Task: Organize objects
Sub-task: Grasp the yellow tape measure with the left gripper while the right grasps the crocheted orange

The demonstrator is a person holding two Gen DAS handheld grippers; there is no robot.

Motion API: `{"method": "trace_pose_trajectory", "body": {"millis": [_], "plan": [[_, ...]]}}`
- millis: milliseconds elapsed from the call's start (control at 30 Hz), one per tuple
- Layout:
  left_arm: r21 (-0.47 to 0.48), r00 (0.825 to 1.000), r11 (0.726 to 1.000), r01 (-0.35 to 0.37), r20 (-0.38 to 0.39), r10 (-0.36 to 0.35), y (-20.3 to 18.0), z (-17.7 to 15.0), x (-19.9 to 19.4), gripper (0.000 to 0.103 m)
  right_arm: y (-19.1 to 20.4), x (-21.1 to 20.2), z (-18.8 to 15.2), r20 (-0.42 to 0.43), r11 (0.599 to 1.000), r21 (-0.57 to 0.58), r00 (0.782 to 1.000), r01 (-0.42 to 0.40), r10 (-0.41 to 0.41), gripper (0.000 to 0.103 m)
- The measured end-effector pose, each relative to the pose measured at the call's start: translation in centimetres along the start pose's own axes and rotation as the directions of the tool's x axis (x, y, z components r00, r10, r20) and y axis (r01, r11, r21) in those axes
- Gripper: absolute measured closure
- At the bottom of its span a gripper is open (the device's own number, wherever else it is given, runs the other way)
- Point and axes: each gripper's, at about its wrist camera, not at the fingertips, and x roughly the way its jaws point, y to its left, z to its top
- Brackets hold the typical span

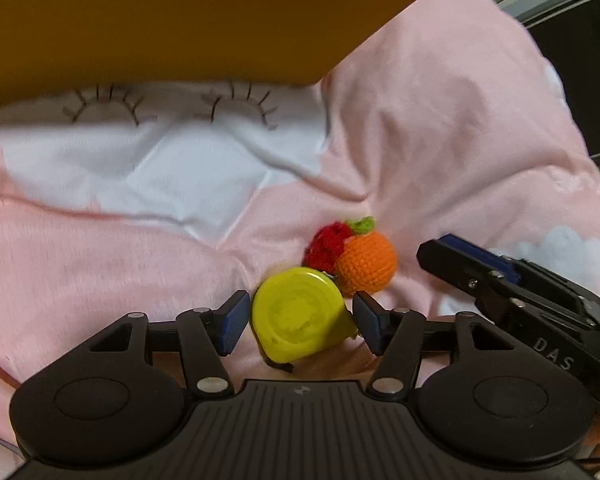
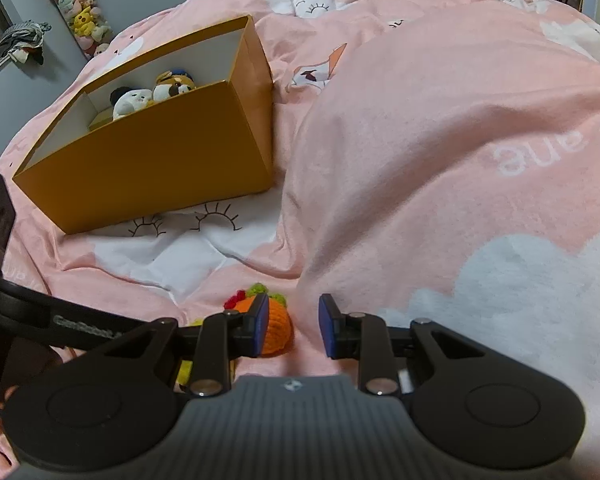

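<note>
A yellow tape measure (image 1: 300,316) lies on the pink bedspread between the pads of my left gripper (image 1: 300,324), which is open around it with small gaps on both sides. Just beyond it sit a crocheted orange fruit (image 1: 365,264) and a crocheted red fruit (image 1: 327,246), touching each other. My right gripper (image 2: 293,328) is open and empty; the orange fruit (image 2: 276,330) sits partly behind its left finger (image 2: 260,328). The right gripper also shows in the left wrist view (image 1: 512,288), to the right of the fruits. An orange box (image 2: 156,152) stands farther back on the left.
The box holds several plush toys (image 2: 152,94). The bedspread (image 2: 440,160) rises in a big fold to the right. A tube of plush toys (image 2: 80,8) hangs on the grey wall at the far left. The box's side fills the left wrist view's top (image 1: 180,20).
</note>
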Motion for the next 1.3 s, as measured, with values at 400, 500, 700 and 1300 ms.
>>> {"method": "trace_pose_trajectory", "body": {"millis": [400, 500, 700, 1300], "plan": [[0.005, 1.000, 1.000, -0.030, 0.002, 0.030, -0.4, -0.2, 0.2, 0.037, 0.6, 0.3, 0.0, -0.019, 0.999, -0.036, 1.000, 0.020, -0.021, 0.074], [0.010, 0.999, 0.999, -0.038, 0.013, 0.038, -0.5, -0.3, -0.1, 0.038, 0.7, 0.2, -0.1, -0.017, 0.999, -0.044, 1.000, 0.021, -0.021, 0.074], [0.074, 0.992, 0.992, -0.099, 0.086, 0.092, -1.0, -0.8, -2.8, 0.038, 1.1, -0.1, -0.1, -0.007, 0.998, -0.069, 1.000, -0.002, 0.001, 0.074], [0.125, 0.957, 0.958, -0.259, 0.167, 0.237, 2.9, -0.8, -4.7, 0.034, 5.6, 3.5, -0.5, -0.086, 0.943, -0.329, 0.992, 0.057, -0.090, 0.054]]}}
